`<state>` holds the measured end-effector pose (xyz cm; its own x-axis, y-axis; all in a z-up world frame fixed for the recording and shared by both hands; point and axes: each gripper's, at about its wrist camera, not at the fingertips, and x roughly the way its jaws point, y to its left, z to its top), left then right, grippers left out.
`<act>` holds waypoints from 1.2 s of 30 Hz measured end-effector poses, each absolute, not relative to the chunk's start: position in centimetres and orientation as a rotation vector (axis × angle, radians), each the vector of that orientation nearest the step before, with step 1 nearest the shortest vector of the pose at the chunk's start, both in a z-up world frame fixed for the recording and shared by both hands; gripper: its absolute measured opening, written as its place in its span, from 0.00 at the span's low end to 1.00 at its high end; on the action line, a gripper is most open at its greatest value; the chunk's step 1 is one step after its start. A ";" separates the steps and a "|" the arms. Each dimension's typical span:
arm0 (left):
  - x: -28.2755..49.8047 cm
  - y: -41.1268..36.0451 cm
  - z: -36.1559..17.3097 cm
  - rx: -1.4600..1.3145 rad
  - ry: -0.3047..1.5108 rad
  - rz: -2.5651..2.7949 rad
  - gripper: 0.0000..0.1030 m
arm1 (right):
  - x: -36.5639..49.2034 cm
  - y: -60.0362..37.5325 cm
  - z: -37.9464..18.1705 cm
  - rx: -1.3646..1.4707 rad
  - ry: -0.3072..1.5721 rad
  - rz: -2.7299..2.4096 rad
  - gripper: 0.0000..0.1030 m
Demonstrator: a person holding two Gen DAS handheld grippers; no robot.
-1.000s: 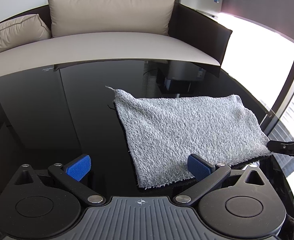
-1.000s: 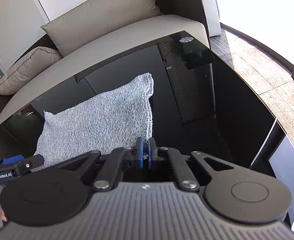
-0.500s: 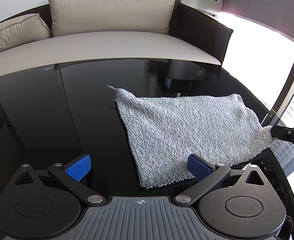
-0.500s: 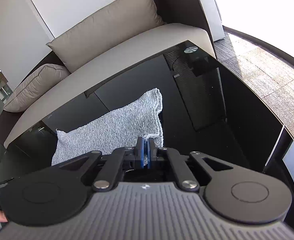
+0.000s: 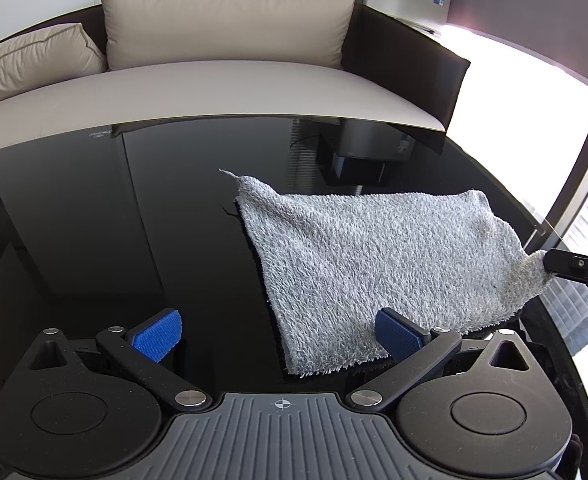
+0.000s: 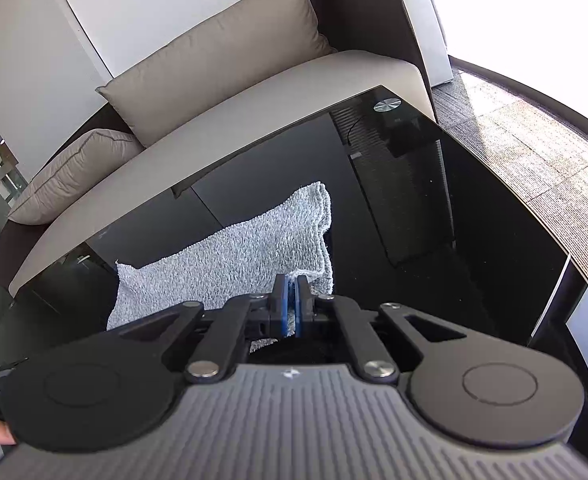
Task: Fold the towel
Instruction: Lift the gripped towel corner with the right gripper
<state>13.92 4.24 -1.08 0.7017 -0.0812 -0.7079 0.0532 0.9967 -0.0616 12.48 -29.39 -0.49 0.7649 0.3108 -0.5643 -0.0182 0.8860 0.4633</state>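
Lifted higher than a second ago, the near right corner of the grey fluffy terry towel (image 5: 374, 256) now hangs off the glossy black glass desk (image 5: 93, 220), pinched in the right tongs (image 6: 292, 308), which are clamped shut on it. Rest of the towel lies flat on the desk's right half. Left tongs (image 5: 277, 332) gape wide, holding nothing, right pad over the near edge. Cloth looks soft, light, limp; it will sag, so corners are the best hold. Beige sofa (image 5: 221, 80) behind.

1 towel (image 5: 374, 256), 2 cushions (image 5: 225, 20), 1 sofa (image 5: 213, 92).
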 end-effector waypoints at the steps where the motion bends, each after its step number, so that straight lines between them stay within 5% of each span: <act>1: 13.9 4.2 -1.1 -0.037 0.791 -0.075 0.99 | 12.5 -29.3 -0.4 0.457 0.679 0.189 0.03; 36: 12.9 9.3 -0.1 -0.099 0.800 -0.016 0.99 | 14.7 -22.4 1.9 0.458 0.600 0.340 0.03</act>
<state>12.92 9.32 -0.14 0.6972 -0.0518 -0.7150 -0.0231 0.9952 -0.0946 14.74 -22.42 1.93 0.7755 0.4324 -0.4601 -0.1731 0.8464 0.5037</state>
